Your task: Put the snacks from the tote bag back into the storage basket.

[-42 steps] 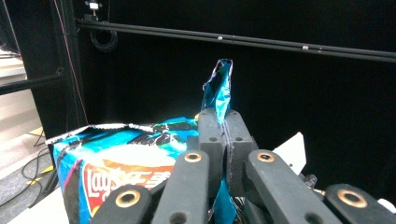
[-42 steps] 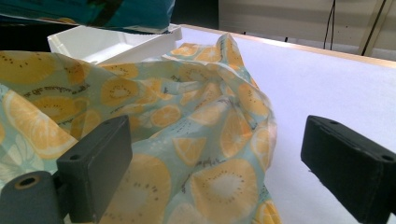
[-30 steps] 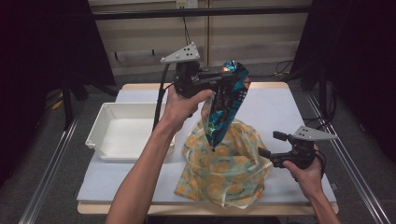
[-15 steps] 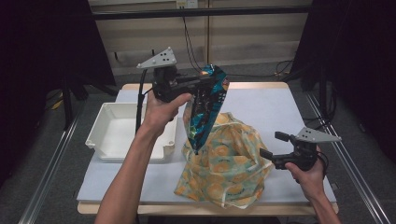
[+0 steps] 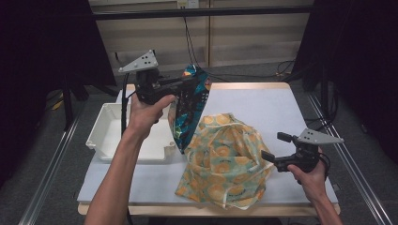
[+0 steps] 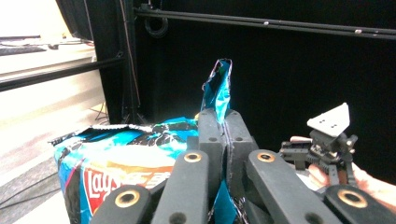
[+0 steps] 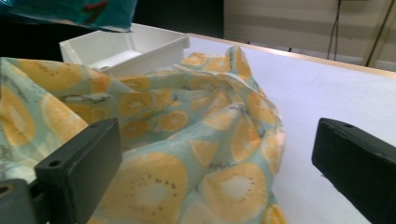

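High view, left gripper (image 5: 190,86): raised above the bench's far left part, fingers pinching top edge of the chip bag (image 5: 187,110).
High view, chip bag: hangs down from the fingers, lower end over the gap betw. tray and cloth bag, near both; can't tell if it touches either.
High view, cloth bag (image 5: 225,159): fruit print, lies crumpled on the bench (image 5: 272,105), front centre.
High view, tray (image 5: 101,136): white, on the bench's left side, just beside the cloth bag.
High view, right gripper (image 5: 268,155): low at front right, fingers at the cloth bag's right edge.
Left gripper view, left gripper (image 6: 225,135): fingers pressed together w/ the chip bag's (image 6: 116,158) edge clamped betw. them; a strip of the bag sticks up past the tips. Right gripper (image 6: 292,151) farther off at right.
Right gripper view, right gripper (image 7: 215,149): fingers (image 7: 79,163) spread wide, have just been opening; cloth bag (image 7: 177,140) lies betw. them, pads not pressing on it.
Right gripper view, tray (image 7: 140,44): behind the cloth bag; chip bag (image 7: 70,11) above it at top left.
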`<state>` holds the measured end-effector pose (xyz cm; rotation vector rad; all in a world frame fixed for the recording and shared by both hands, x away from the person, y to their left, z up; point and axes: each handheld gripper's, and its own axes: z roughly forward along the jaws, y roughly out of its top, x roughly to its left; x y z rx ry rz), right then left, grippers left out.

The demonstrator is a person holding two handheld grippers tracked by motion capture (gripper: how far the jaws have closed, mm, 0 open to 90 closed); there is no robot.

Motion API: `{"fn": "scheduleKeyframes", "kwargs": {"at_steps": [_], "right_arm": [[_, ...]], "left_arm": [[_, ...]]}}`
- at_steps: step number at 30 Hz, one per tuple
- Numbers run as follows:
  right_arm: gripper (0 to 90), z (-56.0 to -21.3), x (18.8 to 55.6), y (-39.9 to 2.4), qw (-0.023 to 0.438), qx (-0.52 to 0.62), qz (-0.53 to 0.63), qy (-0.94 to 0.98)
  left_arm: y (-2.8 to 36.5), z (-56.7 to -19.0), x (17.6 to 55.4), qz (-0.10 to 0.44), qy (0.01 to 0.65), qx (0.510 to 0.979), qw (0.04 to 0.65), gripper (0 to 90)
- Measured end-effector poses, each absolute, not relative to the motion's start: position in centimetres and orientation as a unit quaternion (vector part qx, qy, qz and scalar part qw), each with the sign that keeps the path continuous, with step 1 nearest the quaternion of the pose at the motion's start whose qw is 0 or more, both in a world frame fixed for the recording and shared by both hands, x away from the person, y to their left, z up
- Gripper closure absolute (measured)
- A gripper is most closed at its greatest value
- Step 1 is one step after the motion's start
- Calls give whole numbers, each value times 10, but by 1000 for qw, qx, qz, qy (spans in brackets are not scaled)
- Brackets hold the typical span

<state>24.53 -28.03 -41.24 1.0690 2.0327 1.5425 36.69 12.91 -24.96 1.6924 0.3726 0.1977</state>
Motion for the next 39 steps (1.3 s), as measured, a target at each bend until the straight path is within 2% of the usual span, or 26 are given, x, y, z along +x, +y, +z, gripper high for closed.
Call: {"fn": "scheduleKeyframes", "kwargs": {"at_steps": [15,23,39], "right_arm": [[0,-413,240,-275,182,359,557,726],[3,-415,230,-280,206,386,555,708],[5,-419,216,-288,218,400,559,693]], "left_arm": [[179,-261,371,116,214,735,633,886],[202,-264,371,139,240,733,621,886],[239,-286,380,182,304,715,603,886]]}}
